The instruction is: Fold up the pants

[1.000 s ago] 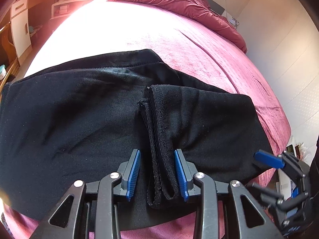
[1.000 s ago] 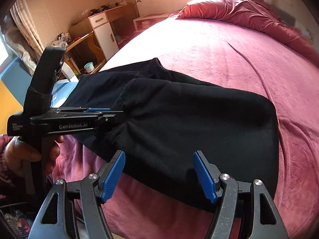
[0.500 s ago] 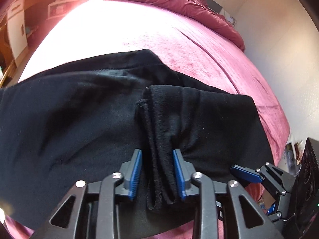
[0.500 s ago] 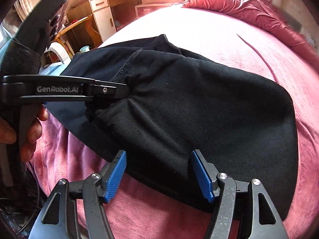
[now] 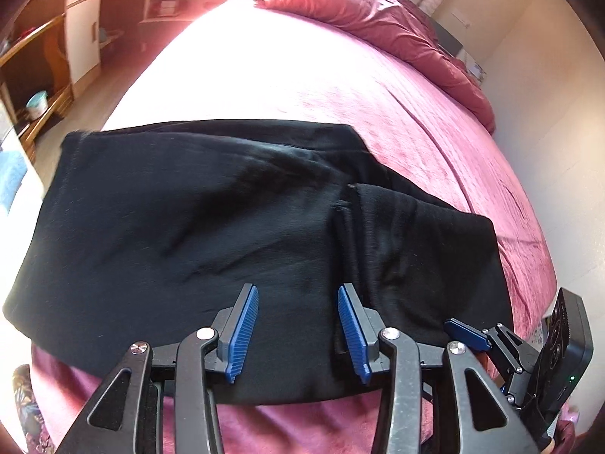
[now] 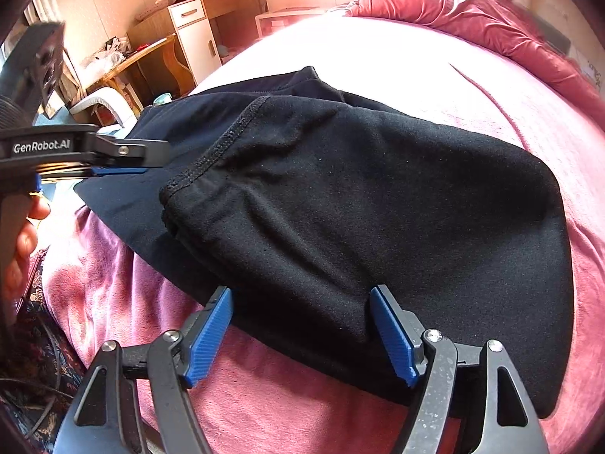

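Black pants [image 5: 189, 234] lie across the near part of a bed covered in a pink-red blanket [image 5: 397, 113]. The pants are already partly folded: one end is doubled over onto the rest, and its stitched hem [image 6: 211, 151] runs across the top layer.

The left gripper [image 5: 295, 335] hovers at the near edge of the pants, its blue-padded fingers [image 5: 242, 336] spread apart over flat cloth and holding nothing. The hem sits just beside its right finger.

The right gripper [image 6: 302, 335] is at the near edge of the doubled-over part, also spread wide. Its blue pads [image 6: 393, 336] bracket the cloth edge without pressing on it, so nothing is pinched here either.

Risks, as a judgement: if either gripper closes on only the top layer, the lower layers would probably stay behind and the fold could come apart or skew. The soft blanket may also get caught in the pinch together with the pants. The left end of the pants reaches toward the bed's side edge, where cloth might slide off if dragged that way.

Beyond the pants, the bed is open up to a bunched red quilt [image 5: 378, 19] at the head, leaving room to fold away from the person. A wall runs close along the right side of the bed, and a wooden desk [image 6: 162, 49] stands off to the left.
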